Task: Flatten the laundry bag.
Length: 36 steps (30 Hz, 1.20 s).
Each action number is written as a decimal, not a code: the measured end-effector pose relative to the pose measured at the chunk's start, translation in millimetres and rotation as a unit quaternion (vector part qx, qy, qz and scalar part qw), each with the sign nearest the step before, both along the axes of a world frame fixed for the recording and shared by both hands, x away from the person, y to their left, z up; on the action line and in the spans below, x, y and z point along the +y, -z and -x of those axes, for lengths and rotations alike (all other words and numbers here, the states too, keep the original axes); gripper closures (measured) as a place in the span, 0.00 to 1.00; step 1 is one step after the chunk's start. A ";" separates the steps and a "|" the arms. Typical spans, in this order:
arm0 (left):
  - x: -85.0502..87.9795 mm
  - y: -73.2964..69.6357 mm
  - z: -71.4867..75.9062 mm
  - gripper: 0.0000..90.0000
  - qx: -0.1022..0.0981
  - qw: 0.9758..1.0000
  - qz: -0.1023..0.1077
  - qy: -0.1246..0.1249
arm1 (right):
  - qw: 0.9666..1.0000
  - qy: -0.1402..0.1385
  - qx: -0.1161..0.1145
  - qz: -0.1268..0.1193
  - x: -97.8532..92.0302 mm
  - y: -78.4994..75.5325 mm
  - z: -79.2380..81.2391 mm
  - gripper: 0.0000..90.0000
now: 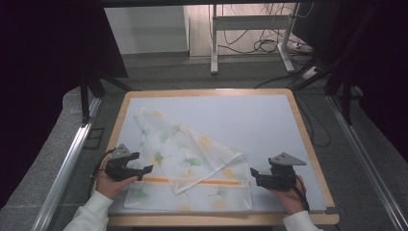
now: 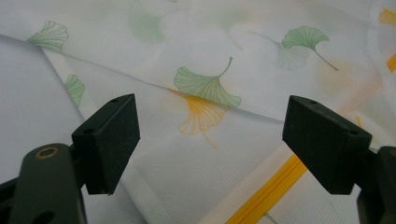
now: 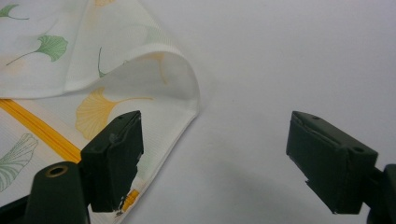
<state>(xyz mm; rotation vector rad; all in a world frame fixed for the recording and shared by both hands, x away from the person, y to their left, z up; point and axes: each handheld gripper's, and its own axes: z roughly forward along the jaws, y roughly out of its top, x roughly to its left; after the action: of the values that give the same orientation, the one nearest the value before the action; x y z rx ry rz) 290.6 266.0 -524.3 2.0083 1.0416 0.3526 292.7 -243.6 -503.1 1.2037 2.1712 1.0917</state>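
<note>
From the high view, the left claw (image 1: 144, 170) sits at the near left edge of a white cloth (image 1: 192, 159) printed with green and orange leaves, its jaws spread and gripping nothing. The right claw (image 1: 255, 174) sits at the cloth's near right corner, equally wide and empty. The cloth lies partly folded on the pale counter (image 1: 269, 120), one flap turned diagonally over an orange stripe (image 1: 202, 182).

In the left gripper view, the left claw (image 2: 210, 140) hovers spread above the cloth (image 2: 210, 56), touching none of it.

In the right gripper view, the right claw (image 3: 215, 158) gapes over bare counter (image 3: 289, 56); the cloth's curled corner (image 3: 177, 88) lies just beside one jaw.
</note>
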 end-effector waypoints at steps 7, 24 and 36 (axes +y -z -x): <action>-1.0 0.4 0.0 0.21 0.002 1.000 -0.004 0.002 | 1.000 -0.004 0.000 0.000 1.4 -0.6 1.4 0.23; -2.3 1.3 -0.6 0.21 0.006 1.000 -0.007 0.006 | 1.000 -0.019 0.001 -0.001 6.4 -5.7 2.4 0.27; -2.2 1.2 -0.6 0.21 0.006 1.000 -0.005 0.005 | 0.998 -0.056 -0.005 -0.006 27.2 -16.6 6.1 0.31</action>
<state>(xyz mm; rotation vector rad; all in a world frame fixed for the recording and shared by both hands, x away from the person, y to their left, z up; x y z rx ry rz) 291.2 263.8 -525.5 2.0261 1.0387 0.3417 286.5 -216.4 -486.5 1.0914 2.2510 1.1555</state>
